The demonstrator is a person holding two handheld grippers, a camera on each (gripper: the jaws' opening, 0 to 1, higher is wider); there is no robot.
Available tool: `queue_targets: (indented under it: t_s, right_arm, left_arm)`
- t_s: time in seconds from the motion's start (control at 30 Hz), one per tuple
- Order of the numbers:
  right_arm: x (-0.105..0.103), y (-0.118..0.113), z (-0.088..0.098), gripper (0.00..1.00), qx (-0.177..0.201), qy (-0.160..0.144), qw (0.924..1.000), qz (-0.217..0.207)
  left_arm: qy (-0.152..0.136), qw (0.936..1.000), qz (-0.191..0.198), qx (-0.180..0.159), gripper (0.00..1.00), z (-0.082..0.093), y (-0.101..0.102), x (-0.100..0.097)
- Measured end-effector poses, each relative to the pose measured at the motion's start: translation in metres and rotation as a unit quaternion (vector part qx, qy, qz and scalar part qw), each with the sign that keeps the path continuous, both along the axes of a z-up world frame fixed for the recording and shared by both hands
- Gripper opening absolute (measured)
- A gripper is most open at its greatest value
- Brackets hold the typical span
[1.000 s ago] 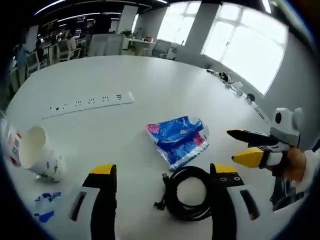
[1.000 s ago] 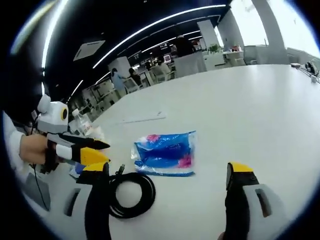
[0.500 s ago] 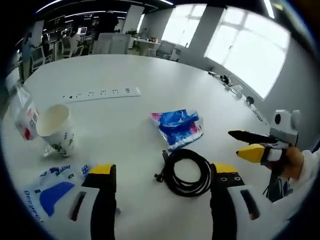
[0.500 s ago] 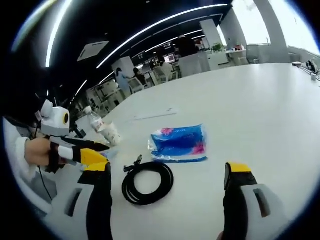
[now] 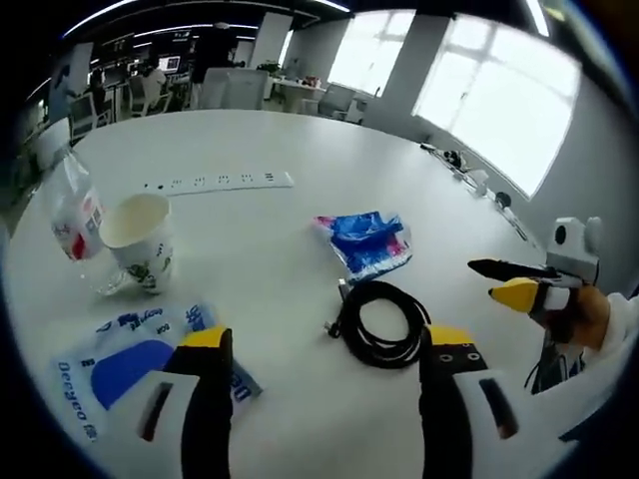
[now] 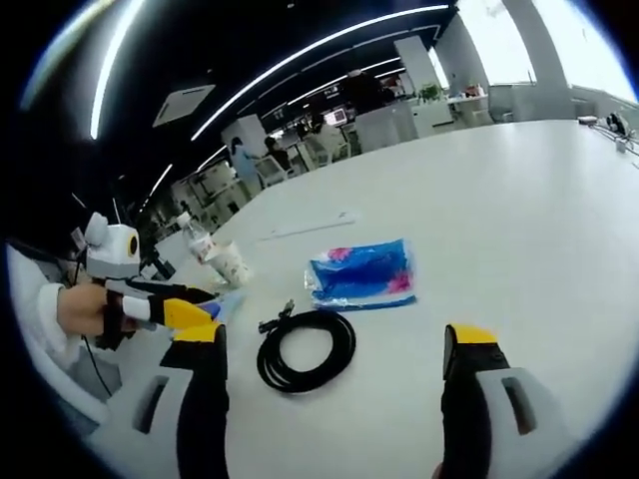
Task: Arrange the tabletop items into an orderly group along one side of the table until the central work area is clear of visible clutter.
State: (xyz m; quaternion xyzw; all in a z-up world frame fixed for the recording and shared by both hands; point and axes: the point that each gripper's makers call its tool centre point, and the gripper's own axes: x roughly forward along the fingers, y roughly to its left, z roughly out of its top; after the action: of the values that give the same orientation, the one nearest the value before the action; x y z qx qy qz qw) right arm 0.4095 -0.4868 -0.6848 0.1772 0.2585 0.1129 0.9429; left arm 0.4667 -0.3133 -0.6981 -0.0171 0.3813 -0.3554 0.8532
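Left hand-held gripper (image 5: pixel 318 364): jaws spread wide, nothing between them, hovering above the bench (image 5: pixel 300 140). Right hand-held gripper (image 6: pixel 329 369): likewise released, empty, jaws wide apart.

Items scattered on the white bench, none grouped yet:
- coiled black cable (image 5: pixel 380 321), just ahead of the left jaws, slightly toward the right jaw; also lies between the right gripper's jaws in the right gripper view (image 6: pixel 306 348)
- blue and pink packet (image 5: pixel 366 242), just beyond the cable, apart from it
- paper cup (image 5: pixel 140 239), upright, to the left
- clear plastic bottle (image 5: pixel 75 215), leaning against or just beside the cup (contact unclear)
- flat blue-and-white wrapper (image 5: pixel 120 364), near the left jaw, its edge partly under it in view
- white power strip (image 5: pixel 220 181), farther off, lying alone

Risks, as judged:
- cable may uncoil or drag the packet if gripped by one loop only
- cup and bottle stand close; nudging either one could tip both (cup contents can't be seen)
- flat wrapper offers little to grip; jaws could slide it rather than lift it
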Motion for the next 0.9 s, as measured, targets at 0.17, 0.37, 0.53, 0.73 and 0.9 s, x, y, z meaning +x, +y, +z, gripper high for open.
queue_targets:
  t_s: [0.17, 0.37, 0.53, 0.73, 0.9]
  right_arm:
    - [0.001, 0.000, 0.001, 0.87, 0.000, 0.000, 1.0000, 0.001]
    - [0.002, 0.005, 0.004, 0.86, 0.003, -0.005, 1.0000, 0.007]
    - [0.002, 0.013, 0.007, 0.82, 0.007, -0.013, 0.9997, 0.019]
    - [0.004, 0.028, 0.017, 0.70, 0.027, -0.028, 0.9984, 0.041]
    - [0.005, 0.039, 0.022, 0.70, 0.026, -0.032, 0.9975, 0.057]
  left_arm:
    - [-0.001, 1.0000, 0.004, -0.003, 0.77, 0.001, 0.002, 0.000]
    - [-0.011, 0.9999, 0.008, 0.002, 0.76, 0.003, 0.010, -0.001]
    - [-0.011, 0.9998, 0.017, 0.001, 0.75, 0.003, 0.022, -0.005]
    - [-0.010, 0.9994, 0.033, 0.009, 0.74, -0.003, 0.046, -0.010]
    - [-0.006, 0.9984, 0.055, 0.009, 0.73, -0.008, 0.066, -0.017]
